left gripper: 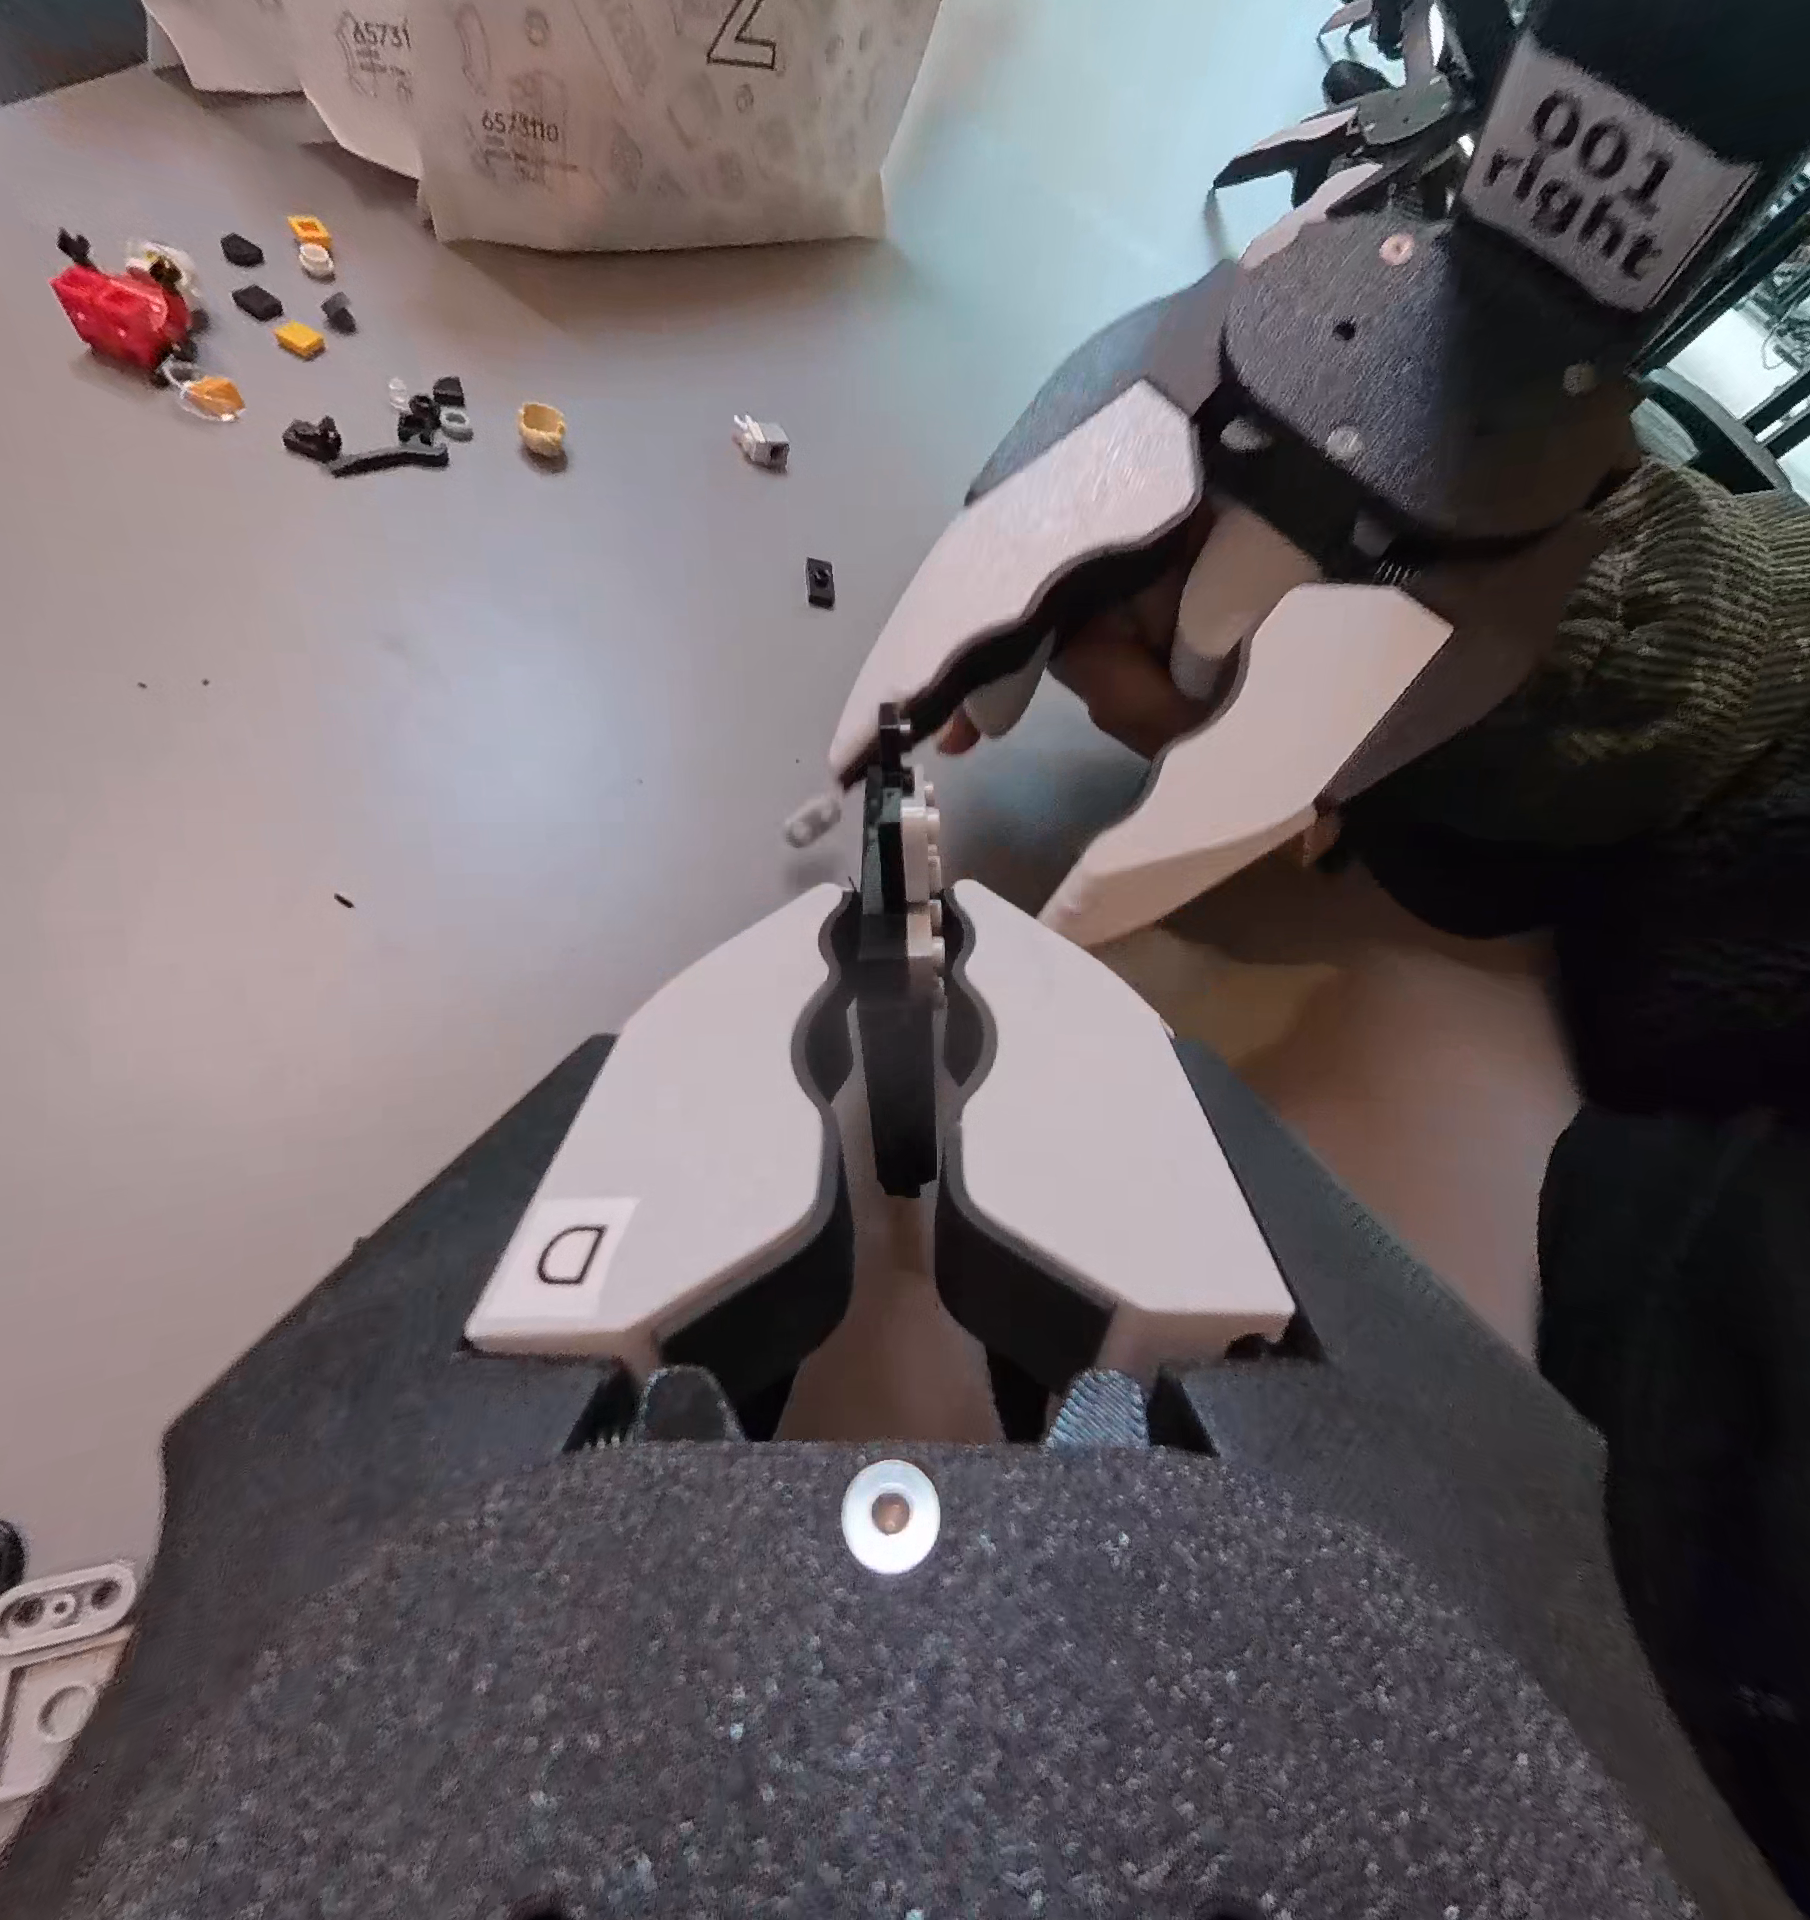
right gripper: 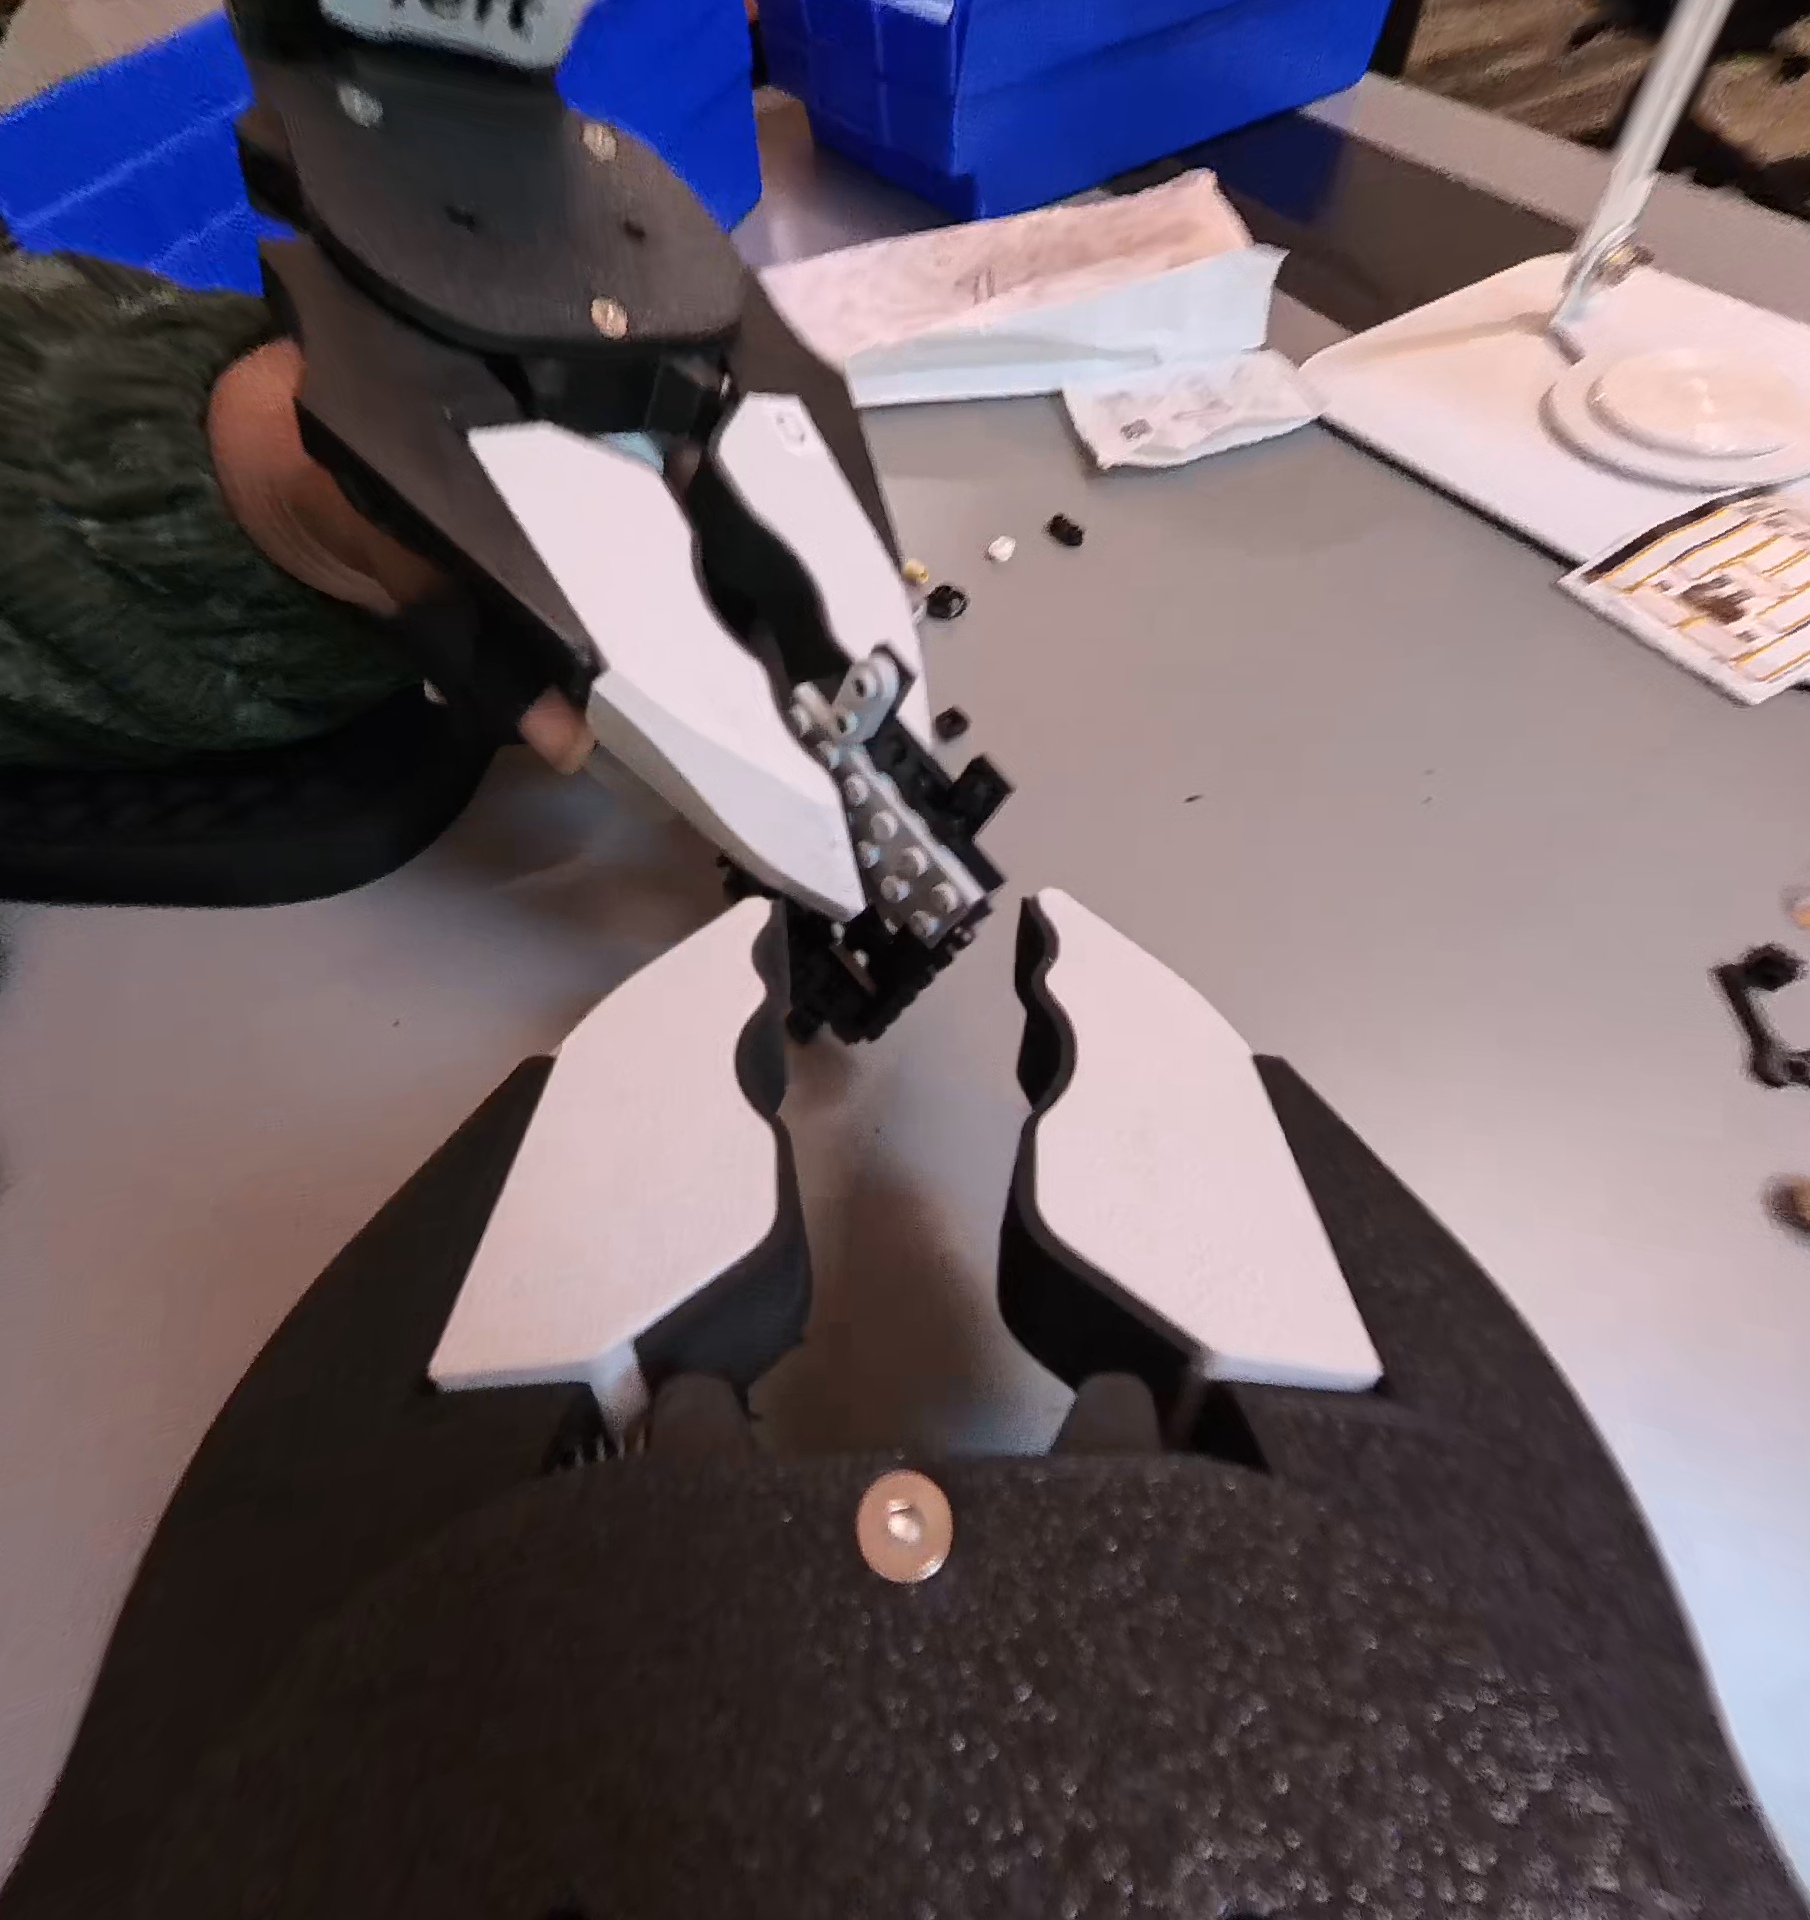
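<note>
Brick assembly (left gripper: 896,914), black and grey, sits clamped in our left gripper (left gripper: 899,904); our right gripper (right gripper: 896,920) gapes open just beside it.

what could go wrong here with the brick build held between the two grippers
1. The left gripper clamps the black and grey brick assembly edge-on, most of it sticking out past the fingertips; a knock from the open right gripper close by could tilt it or pop plates off.
2. A small pale piece lies on the table right under the assembly; it may get swept aside.
3. Loose small parts lie scattered on the table; a dropped piece could get lost among them.
</note>
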### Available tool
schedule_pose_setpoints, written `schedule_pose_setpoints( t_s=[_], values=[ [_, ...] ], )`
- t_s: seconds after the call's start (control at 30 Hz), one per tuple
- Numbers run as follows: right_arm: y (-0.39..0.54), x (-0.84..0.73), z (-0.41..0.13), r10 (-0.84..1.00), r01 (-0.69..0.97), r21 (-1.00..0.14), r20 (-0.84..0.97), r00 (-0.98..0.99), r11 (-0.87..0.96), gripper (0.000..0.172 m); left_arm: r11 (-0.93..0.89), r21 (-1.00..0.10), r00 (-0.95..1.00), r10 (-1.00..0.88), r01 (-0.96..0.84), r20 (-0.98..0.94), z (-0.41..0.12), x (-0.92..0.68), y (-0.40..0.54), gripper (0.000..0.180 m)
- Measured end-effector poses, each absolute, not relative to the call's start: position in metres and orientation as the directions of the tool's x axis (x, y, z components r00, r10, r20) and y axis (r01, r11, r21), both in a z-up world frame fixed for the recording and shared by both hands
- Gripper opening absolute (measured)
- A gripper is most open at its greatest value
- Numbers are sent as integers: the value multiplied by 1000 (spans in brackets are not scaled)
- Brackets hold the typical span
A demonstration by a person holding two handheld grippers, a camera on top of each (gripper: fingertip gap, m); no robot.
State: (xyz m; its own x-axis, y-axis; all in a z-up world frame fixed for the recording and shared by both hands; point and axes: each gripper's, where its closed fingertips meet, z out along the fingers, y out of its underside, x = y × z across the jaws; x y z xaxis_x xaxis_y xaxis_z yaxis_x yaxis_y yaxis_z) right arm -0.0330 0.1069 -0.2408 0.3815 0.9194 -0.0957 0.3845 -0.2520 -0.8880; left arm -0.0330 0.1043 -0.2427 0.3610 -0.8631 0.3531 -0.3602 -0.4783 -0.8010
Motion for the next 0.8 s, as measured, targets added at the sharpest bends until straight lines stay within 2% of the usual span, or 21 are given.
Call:
schedule_pose_setpoints(
  t_s=[0.13,0.23,0.37,0.53,0.8],
  values=[
    [113,-30,-216,904,310,-930,-49,424,-196,33,-476,-802,393,-858,-362,332,-245,-32,108,13],
    [108,-35,-203,900,250,-940,-110,422,-232,27,-436,-817,434,-863,-377,260,-244,-29,111,13],
    [111,-38,-204,857,188,-920,-227,462,-345,22,-318,-843,519,-853,-434,54,-242,-26,119,13],
    [118,-36,-206,822,161,-912,-249,512,-377,10,-176,-831,576,-794,-527,-197,-239,-20,123,13],
    [120,-34,-202,800,101,-909,-299,520,-405,15,-124,-821,604,-740,-557,-298,-235,-21,130,13]
  ],
)
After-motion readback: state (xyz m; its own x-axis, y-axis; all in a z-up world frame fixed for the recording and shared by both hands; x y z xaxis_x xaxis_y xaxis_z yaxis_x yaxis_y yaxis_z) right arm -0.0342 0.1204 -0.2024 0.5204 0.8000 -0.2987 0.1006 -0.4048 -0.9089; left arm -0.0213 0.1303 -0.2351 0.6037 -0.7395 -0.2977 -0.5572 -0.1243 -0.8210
